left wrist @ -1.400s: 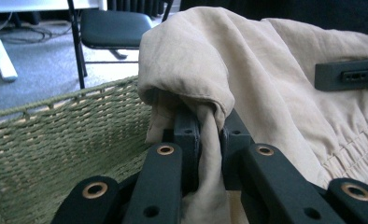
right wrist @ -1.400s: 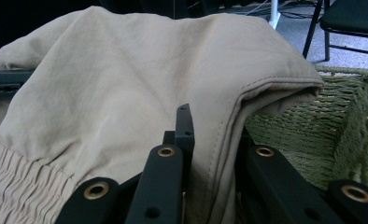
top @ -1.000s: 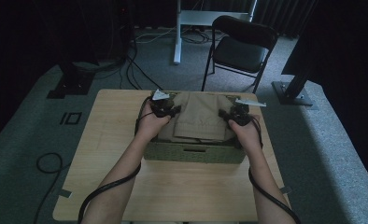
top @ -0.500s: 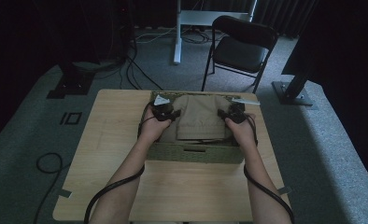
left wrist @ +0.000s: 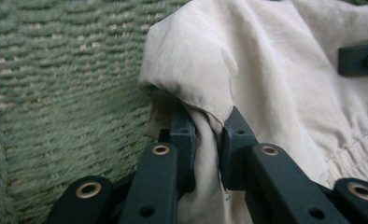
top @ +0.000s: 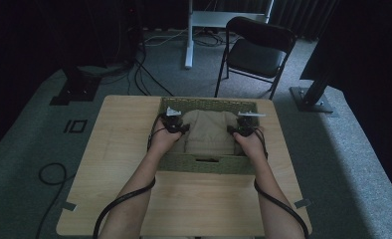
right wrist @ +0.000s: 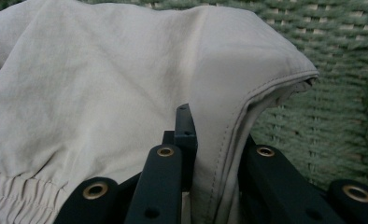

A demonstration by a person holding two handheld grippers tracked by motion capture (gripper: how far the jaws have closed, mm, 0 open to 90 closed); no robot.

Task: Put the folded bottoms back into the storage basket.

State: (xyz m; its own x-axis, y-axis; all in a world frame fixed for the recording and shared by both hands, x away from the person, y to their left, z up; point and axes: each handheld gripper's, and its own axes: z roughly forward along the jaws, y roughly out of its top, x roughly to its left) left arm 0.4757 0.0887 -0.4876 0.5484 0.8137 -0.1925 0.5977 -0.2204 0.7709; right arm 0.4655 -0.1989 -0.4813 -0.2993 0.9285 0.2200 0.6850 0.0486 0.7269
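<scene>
- A beige garment (top: 208, 132) lies folded inside a green woven basket (top: 206, 163), in the upper middle of the high view.
- The basket sits on the far half of a light wooden tabletop (top: 114, 149), its back edge close to the tabletop's far edge.
- The left tool (top: 176, 126) is at the garment's left side, just inside the basket's left wall; its jaws are nearly closed and pinch a gathered fold of the cloth.
- In the left gripper view that fold (left wrist: 205, 135) runs up between the 2 black jaws, with the green weave (left wrist: 70, 93) filling the left of the frame.
- The right tool (top: 240, 130) is at the garment's right side, jaws clamped on a stitched hem.
- In the right gripper view the hem (right wrist: 238, 126) passes between the jaws and the elastic waistband (right wrist: 14, 196) shows at lower left.
- Both forearms enter from the bottom of the high view.
- A black folding chair (top: 256, 47) stands on the floor beyond the tabletop.
</scene>
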